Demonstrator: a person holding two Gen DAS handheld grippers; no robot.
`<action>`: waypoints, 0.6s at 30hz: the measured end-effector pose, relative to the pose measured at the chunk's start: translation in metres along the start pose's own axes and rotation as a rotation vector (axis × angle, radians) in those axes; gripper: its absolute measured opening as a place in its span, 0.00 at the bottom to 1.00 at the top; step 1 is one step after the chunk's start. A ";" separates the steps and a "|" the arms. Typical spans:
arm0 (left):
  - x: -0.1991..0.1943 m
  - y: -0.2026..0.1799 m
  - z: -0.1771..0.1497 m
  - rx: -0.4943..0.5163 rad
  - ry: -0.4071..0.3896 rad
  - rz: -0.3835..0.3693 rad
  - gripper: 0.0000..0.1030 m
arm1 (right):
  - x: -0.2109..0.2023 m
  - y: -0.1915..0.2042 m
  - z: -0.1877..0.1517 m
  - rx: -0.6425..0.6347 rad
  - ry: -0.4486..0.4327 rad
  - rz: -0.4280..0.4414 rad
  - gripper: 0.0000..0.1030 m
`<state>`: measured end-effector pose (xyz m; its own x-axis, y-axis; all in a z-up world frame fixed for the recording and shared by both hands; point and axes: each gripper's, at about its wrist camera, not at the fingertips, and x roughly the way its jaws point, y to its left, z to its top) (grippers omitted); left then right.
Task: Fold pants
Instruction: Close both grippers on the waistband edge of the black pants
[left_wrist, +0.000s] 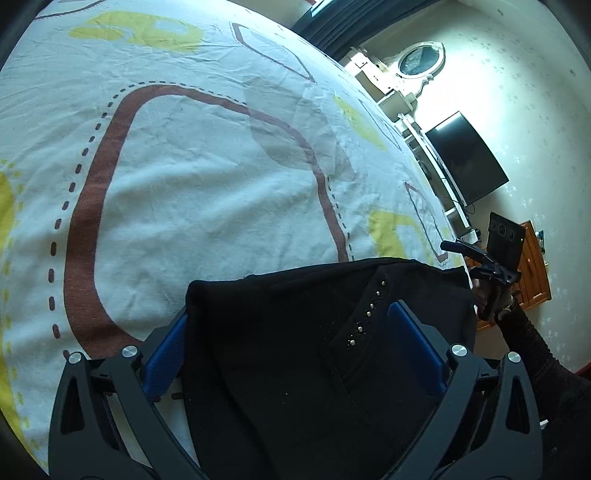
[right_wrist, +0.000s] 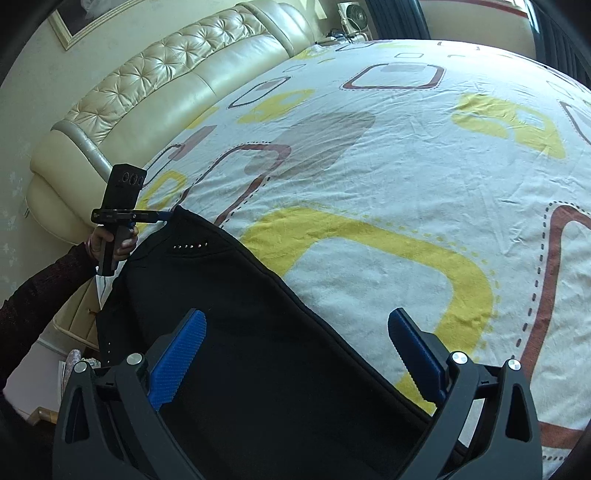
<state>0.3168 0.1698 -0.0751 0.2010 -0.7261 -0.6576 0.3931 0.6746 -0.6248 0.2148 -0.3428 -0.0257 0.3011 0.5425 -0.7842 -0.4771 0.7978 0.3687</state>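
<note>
Two wrist fisheye views, both low and close over the bed edge.

Left wrist view looks along its blue fingers (left_wrist: 413, 347) across the patterned bedsheet (left_wrist: 207, 177) toward a wall with a dark screen (left_wrist: 467, 158), black pants (left_wrist: 295, 350) filling its foreground. Right wrist view faces along its own fingers (right_wrist: 413, 343) toward the cream headboard (right_wrist: 155, 85). Both views share the pants, the sheet, and a sight of the opposite gripper at the frame edge.

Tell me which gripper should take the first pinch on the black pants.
Left, probably. The left gripper is open with the pants filling the gap between its pads, near the studded waist. The right gripper, also open, has one finger over bare bedsheet.
</note>
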 end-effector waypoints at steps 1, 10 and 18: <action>0.001 0.003 0.000 -0.010 -0.002 -0.004 0.97 | 0.006 0.001 0.003 -0.004 0.019 0.012 0.96; 0.010 -0.005 0.003 0.046 0.048 0.049 0.98 | 0.073 0.028 0.023 -0.096 0.247 0.093 0.88; 0.001 0.018 0.007 -0.045 0.017 0.133 0.11 | 0.078 0.013 0.023 -0.048 0.344 0.071 0.09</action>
<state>0.3303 0.1798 -0.0839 0.2335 -0.6274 -0.7428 0.3232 0.7706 -0.5493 0.2509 -0.2841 -0.0706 -0.0260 0.4693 -0.8827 -0.5276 0.7435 0.4109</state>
